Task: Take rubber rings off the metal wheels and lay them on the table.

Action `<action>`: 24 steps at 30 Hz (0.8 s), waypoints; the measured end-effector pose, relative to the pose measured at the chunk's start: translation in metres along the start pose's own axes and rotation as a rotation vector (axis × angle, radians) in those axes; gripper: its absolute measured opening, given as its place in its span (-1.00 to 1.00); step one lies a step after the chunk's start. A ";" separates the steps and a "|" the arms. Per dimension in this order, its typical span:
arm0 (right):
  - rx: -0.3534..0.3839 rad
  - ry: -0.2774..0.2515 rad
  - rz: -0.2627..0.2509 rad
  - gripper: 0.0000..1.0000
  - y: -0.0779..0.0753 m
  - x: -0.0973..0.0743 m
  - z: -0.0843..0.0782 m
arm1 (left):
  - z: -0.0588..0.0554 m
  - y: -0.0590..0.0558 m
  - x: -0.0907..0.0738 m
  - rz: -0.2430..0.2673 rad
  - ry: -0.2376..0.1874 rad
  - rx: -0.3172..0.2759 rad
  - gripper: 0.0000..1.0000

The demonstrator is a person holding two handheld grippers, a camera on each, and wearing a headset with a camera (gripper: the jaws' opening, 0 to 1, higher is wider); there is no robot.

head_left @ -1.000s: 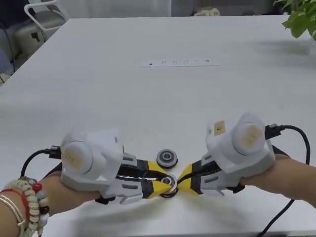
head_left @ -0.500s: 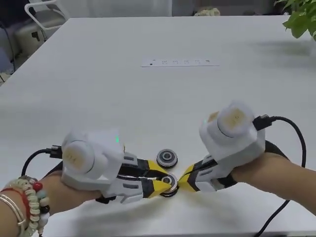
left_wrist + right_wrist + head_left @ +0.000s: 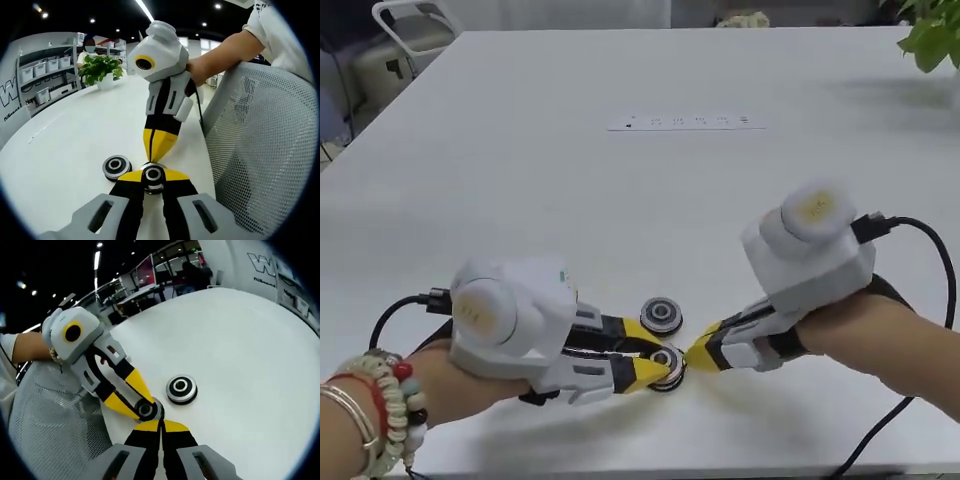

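Note:
A small metal wheel (image 3: 667, 358) with a black rubber ring sits between the yellow tips of my left gripper (image 3: 663, 366), which is shut on it just above the white table (image 3: 620, 200). The left gripper view shows the same wheel (image 3: 153, 176) held at my left gripper (image 3: 153, 173). My right gripper (image 3: 693, 356) comes from the right, tilted up at the back. Its jaws are shut at the wheel's near rim, on the ring's edge (image 3: 152, 415). A second wheel (image 3: 661, 313) with its ring on lies flat just behind.
A white power strip (image 3: 686, 122) lies mid-table, farther back. A green plant (image 3: 930, 40) stands at the far right corner. A black cable (image 3: 920, 250) trails from the right gripper. A mesh chair back (image 3: 260, 140) stands close behind the near table edge.
The right gripper's body has lifted and tilted up while its tips stayed at the wheel. The left gripper keeps its hold, almost still.

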State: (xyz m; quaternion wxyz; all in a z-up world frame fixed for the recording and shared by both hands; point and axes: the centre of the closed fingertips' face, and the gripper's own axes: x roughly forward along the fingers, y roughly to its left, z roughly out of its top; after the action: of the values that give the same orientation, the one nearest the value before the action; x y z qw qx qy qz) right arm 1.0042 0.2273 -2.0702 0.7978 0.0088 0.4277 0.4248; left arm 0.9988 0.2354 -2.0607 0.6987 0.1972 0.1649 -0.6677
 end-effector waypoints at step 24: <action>0.116 -0.019 0.073 -1.00 0.014 -0.003 0.003 | 0.001 0.000 0.001 -0.001 -0.009 0.003 -0.84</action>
State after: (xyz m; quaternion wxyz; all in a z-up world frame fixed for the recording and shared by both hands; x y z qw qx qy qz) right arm 0.9957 0.2349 -2.0609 0.7840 0.0748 0.4433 0.4281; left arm 0.9985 0.2345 -2.0602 0.6989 0.1950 0.1608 -0.6691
